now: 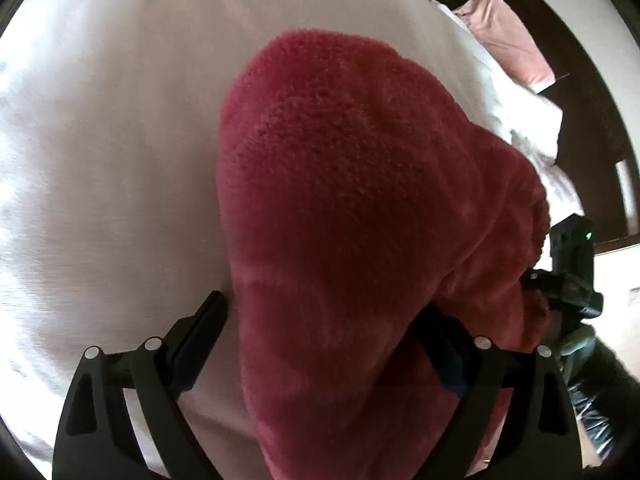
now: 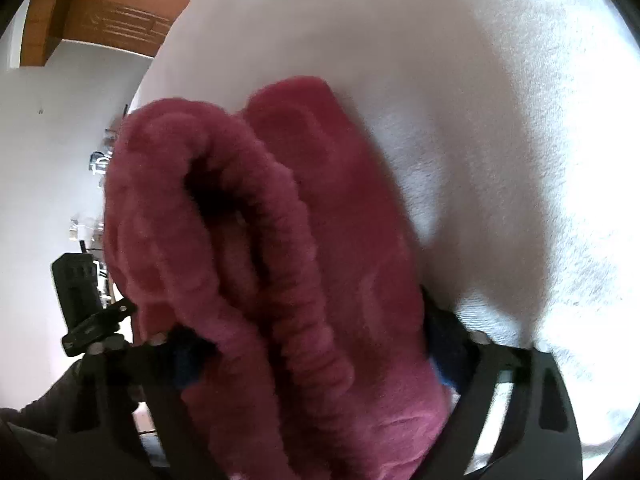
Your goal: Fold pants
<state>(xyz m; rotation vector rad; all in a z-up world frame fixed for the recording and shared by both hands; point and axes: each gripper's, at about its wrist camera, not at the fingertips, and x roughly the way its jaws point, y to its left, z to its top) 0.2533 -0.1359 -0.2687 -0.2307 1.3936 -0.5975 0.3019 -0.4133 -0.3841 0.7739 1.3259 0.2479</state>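
Observation:
Dark pink fleece pants (image 1: pixel 360 208) lie bunched on a white bed sheet (image 1: pixel 100 160). Their near end rises between the fingers of my left gripper (image 1: pixel 322 304). The left finger (image 1: pixel 204 328) stands just beside the cloth with sheet showing along it, and the right finger is buried under fleece. In the right wrist view the elastic waistband (image 2: pixel 248 232) loops up over my right gripper (image 2: pixel 304 320). The cloth fills its wide jaws and covers both fingers, so I cannot see whether the pads press. Each gripper shows at the other view's edge (image 1: pixel 572 272) (image 2: pixel 80 300).
White bedding (image 2: pixel 500 160) spreads around the pants. A pink pillow (image 1: pixel 504 40) and a dark wooden bed frame (image 1: pixel 592 120) lie at the far right. Brown wooden furniture (image 2: pixel 100 12) and a pale wall stand beyond the bed's edge. A dark sleeve (image 1: pixel 600 408) is close by.

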